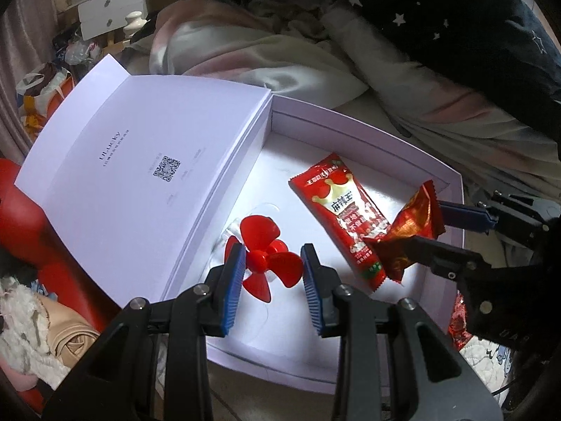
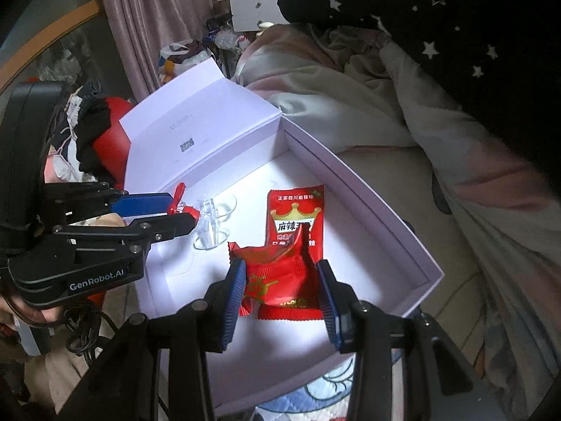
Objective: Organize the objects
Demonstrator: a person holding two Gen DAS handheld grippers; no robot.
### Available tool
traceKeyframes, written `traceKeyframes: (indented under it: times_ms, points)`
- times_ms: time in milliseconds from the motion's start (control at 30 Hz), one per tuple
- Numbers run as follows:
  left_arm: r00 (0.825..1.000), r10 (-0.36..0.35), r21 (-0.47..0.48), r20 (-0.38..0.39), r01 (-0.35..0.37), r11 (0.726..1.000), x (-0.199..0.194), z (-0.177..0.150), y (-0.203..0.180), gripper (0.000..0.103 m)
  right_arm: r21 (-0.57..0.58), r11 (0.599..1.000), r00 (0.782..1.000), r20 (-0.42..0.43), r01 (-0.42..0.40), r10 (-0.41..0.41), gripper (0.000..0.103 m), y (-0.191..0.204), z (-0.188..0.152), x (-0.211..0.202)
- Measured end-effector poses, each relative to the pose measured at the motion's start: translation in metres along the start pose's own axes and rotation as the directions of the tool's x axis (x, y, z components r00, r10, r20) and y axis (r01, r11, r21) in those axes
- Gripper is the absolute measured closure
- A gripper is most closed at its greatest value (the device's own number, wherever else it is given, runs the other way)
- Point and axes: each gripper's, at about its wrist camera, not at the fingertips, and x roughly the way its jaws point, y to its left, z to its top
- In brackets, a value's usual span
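An open white box (image 1: 413, 140) (image 2: 368, 189) lies on the bed with its lid (image 1: 140, 161) folded back to the left. Inside lie a long red snack packet (image 1: 345, 210) (image 2: 296, 217) and a clear plastic piece (image 2: 210, 224). My left gripper (image 1: 272, 263) (image 2: 182, 207) is shut on a red toy propeller (image 1: 266, 258) (image 2: 178, 196) just above the box floor. My right gripper (image 2: 280, 280) (image 1: 426, 222) is shut on a crinkled red candy wrapper (image 2: 277, 277) (image 1: 410, 231), held over the near end of the long packet.
Rumpled pale bedding (image 1: 263, 63) and a dark star-print blanket (image 1: 455, 17) lie beyond the box. A red object (image 1: 35, 217) and clothes (image 1: 31, 333) sit left of the lid. A white drawer unit (image 1: 112, 10) stands at the back.
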Motion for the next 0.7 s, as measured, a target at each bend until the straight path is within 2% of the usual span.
traceKeyframes:
  times_ms: [400, 700]
  points:
    - [0.999, 0.022, 0.008, -0.04, -0.021, 1.0, 0.024, 0.0, 0.004, 0.072, 0.002, 1.0, 0.999, -0.052, 0.015, -0.015, 0.062, 0.001, 0.002, 0.035]
    - [0.999, 0.017, 0.007, -0.044, -0.017, 1.0, 0.026, -0.002, 0.007, 0.072, -0.003, 1.0, 0.998, -0.064, 0.001, -0.001, 0.062, 0.005, 0.005, 0.047]
